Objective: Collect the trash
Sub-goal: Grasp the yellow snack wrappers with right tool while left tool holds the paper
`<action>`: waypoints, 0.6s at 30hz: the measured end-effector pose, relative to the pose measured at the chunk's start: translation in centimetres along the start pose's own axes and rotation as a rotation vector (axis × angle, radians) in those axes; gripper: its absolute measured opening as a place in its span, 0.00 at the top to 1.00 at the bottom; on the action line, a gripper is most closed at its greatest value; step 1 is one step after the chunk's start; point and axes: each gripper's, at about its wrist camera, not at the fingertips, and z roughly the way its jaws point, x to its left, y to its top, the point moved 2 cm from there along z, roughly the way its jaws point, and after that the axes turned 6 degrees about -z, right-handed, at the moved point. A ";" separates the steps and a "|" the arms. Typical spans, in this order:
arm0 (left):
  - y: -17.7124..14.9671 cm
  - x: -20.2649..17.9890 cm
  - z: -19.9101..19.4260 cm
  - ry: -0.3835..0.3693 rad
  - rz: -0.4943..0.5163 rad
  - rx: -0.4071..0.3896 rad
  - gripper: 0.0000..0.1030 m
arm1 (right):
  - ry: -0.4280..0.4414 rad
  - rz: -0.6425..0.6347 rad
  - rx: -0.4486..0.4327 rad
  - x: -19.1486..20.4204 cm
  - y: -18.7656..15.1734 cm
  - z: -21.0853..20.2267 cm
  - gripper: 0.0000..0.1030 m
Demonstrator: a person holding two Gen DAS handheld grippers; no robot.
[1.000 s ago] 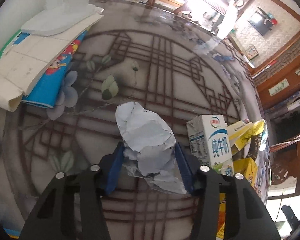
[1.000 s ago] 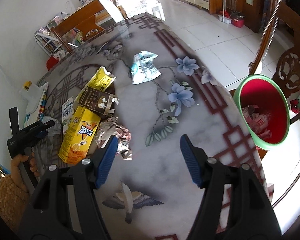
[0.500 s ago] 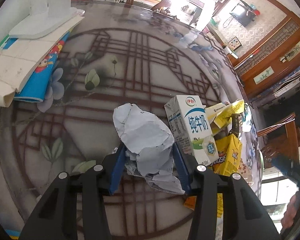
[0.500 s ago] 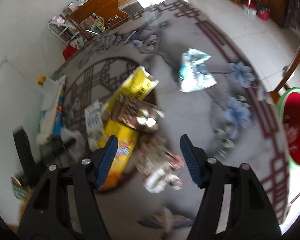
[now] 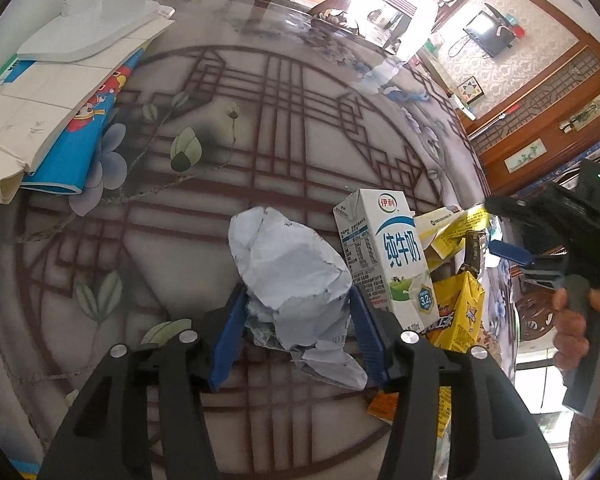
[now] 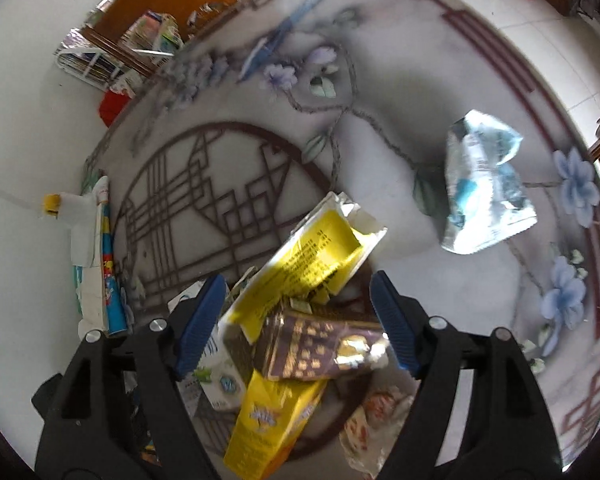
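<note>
My left gripper [image 5: 296,334] is shut on a crumpled pale grey paper [image 5: 292,276] just above the patterned table. A white milk carton [image 5: 388,260] stands right beside it, with yellow boxes [image 5: 458,312] behind. My right gripper [image 6: 298,320] is open and hovers over the trash pile: a torn yellow packet [image 6: 308,260], a brown and gold box [image 6: 320,350] and a yellow snack box [image 6: 274,420] lie between its fingers. A crumpled silver-blue bag [image 6: 484,184] lies apart at the right. The right gripper also shows in the left wrist view [image 5: 512,256].
Books and white cardboard [image 5: 52,92] are stacked at the table's far left edge. A small crumpled wrapper [image 6: 376,428] lies beside the yellow snack box. Wooden furniture [image 5: 540,128] stands beyond the table.
My right gripper has swung left and down from the bin side to over the trash pile. My left gripper still holds the paper and has shifted little.
</note>
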 end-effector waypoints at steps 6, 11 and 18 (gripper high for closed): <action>0.2 0.3 0.0 0.006 -0.014 -0.015 0.42 | -0.037 -0.134 -0.003 2.1 1.1 1.6 0.54; 0.8 0.8 -0.3 -0.002 -0.061 -0.036 0.40 | -0.038 -0.230 -0.002 3.7 1.7 2.2 0.81; 1.4 0.8 0.1 -0.020 -0.104 -0.040 0.36 | -0.035 -0.186 -0.012 3.6 2.0 2.3 0.39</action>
